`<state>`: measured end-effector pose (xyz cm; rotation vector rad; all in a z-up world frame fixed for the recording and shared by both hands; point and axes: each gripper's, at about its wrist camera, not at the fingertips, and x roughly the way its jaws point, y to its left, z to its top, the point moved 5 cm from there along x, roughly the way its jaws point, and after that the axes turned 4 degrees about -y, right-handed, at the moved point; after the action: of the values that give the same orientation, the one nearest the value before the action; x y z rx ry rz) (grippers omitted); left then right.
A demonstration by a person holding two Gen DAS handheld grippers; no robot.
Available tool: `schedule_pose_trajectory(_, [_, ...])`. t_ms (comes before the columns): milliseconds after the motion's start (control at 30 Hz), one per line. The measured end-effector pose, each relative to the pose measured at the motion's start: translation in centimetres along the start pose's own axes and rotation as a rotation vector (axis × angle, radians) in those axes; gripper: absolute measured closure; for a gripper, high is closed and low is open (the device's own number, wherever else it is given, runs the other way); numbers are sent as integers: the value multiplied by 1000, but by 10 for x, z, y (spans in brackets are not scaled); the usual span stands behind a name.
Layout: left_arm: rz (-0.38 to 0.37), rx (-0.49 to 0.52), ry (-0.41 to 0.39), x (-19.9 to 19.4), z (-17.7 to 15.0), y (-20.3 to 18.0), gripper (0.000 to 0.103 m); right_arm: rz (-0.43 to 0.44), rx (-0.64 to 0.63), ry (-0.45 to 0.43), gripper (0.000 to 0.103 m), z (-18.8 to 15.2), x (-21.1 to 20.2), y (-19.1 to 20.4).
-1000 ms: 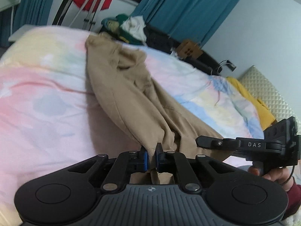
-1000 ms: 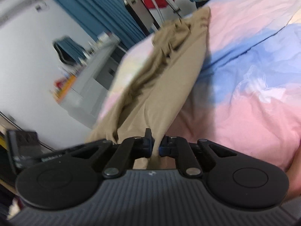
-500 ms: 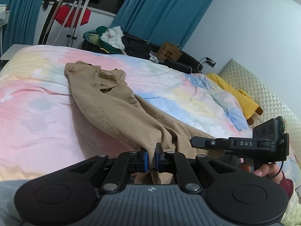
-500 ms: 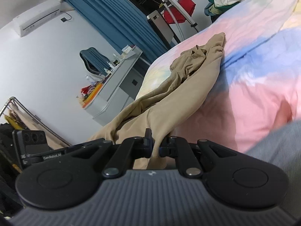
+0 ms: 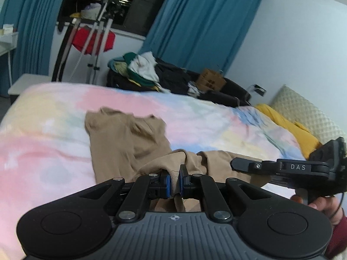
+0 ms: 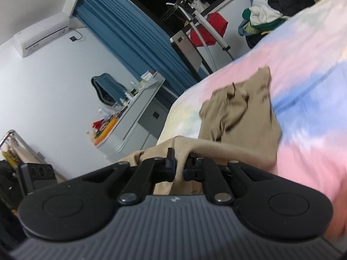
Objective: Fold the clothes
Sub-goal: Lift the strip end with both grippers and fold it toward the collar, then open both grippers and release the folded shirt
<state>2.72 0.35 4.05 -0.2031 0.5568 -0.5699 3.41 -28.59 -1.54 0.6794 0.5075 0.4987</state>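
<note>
Pastel tie-dye bedspread [image 5: 43, 147], blue curtains [image 5: 201, 21], clothes pile [image 5: 141, 69] behind, tan garment [image 5: 125, 143] pinched by left gripper [image 5: 175, 181] and right gripper [image 6: 179, 166], both clenched.

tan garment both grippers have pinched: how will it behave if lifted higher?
The tan knit garment is probably floppy: it sags and wrinkles between both clamped jaws. Its far end lies crumpled on the pastel tie-dye bedsheet, so it will likely drag. It looks thin, so probably light.
</note>
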Motion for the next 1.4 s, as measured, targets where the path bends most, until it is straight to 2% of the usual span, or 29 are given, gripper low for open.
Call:
schedule_pose_trajectory(200, [91,26,-5,86,41,39,94,-76,-30,-5,93,43,78,-24])
schedule_pose_trajectory(300, [124,20,20,136,49,62,94,-119,-33,5,93,55,120,-45])
schedule_pose_trajectory(433, [162,7,74,198,43,92,93,-178,-16,43,93,59,169,-83])
schedule_pose_trajectory(633, [190,38,156,247,14,115,92,-247,-3,116,93,42,218,-131])
schedule_pose_trajectory(833, [209,72,160,246,11,109,85,-250,-1,125,92,37,221,-136])
schedule_pose_trajectory(933, [226,75,154,233,13,101,65,-246,-16,125,87,38,215,-131])
schedule_pose_trajectory(967, [233,69,145,226,14,98,51,-246,-26,122,79,38,212,-128])
schedule_pose_trajectory(1000, [239,63,136,218,14,94,40,-243,-33,115,65,38,208,-124])
schedule_pose_trajectory(1033, [239,57,116,209,15,89,37,-239,-37,104,58,38,203,-121])
schedule_pose_trajectory(1067, [236,53,101,200,15,85,33,-235,-36,86,44,38,196,-117])
schedule_pose_trajectory(1100, [233,46,90,191,15,80,29,-230,-33,69,38,36,190,-113])
schedule_pose_trajectory(1200, [222,32,62,165,13,65,23,-221,-32,47,37,28,170,-100])
schedule_pose_trajectory(1400, [221,-31,63,125,-9,39,21,-225,-48,23,37,7,135,-73])
